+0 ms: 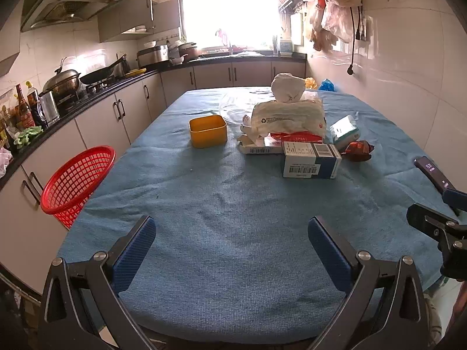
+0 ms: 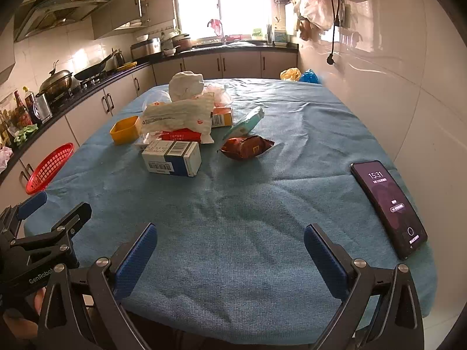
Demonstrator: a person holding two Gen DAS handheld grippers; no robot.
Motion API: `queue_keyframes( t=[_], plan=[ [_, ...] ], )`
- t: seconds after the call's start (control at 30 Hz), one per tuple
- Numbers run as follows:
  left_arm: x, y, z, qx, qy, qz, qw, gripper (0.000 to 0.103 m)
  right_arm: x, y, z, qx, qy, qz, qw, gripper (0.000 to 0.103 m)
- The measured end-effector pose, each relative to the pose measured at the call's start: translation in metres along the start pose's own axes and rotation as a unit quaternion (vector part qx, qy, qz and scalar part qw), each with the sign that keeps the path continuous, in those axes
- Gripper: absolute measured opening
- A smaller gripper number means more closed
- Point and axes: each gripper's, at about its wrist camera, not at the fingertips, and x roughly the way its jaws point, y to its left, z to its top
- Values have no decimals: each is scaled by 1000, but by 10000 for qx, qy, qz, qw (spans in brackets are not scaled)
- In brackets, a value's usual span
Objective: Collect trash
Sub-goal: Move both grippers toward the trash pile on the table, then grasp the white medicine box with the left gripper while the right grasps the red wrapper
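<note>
A pile of trash lies mid-table on the blue cloth: a white and blue carton (image 1: 310,160) (image 2: 172,157), a white plastic bag (image 1: 289,116) (image 2: 178,116), a crumpled white wad (image 1: 287,87) (image 2: 185,84), a brown snack wrapper (image 1: 357,150) (image 2: 246,147), a teal tissue pack (image 1: 344,129) (image 2: 245,124). A red mesh basket (image 1: 77,182) (image 2: 48,167) stands off the table's left edge. My left gripper (image 1: 232,250) is open and empty over the near table edge. My right gripper (image 2: 230,256) is open and empty beside it.
A yellow tub (image 1: 207,130) (image 2: 125,129) sits left of the pile. A black phone (image 2: 389,207) (image 1: 433,175) lies at the table's right edge. The kitchen counter (image 1: 87,99) with pans and bottles runs along the left. A tiled wall (image 2: 394,87) stands on the right.
</note>
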Motion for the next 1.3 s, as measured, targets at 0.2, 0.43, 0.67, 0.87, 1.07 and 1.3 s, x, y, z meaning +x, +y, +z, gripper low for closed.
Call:
queue_keyframes(
  t=[0.2,0.43,0.67,0.87,1.07,1.3],
  plan=[
    [1,-1,-1,30,23,-15,10000,103,1,-2,1,47,11,27,10000,102],
    [1,-2,-1,58,50,-11,10000,103,3,-2,0,57,29,64,10000,102],
    [4,-4,-2,72,96,-14,9999,103,7,-3,-1,78,91,129,9998,101],
    [9,-1,0,108,198,-158,9996,103,14,-8,-1,194,228,330,9990,95],
    [28,9,23,-18,523,-756,9958,103,32,-27,12,478,467,711,9952,81],
    [63,-15,67,275,603,-1402,9879,103,51,-56,31,1018,538,871,9895,81]
  ],
)
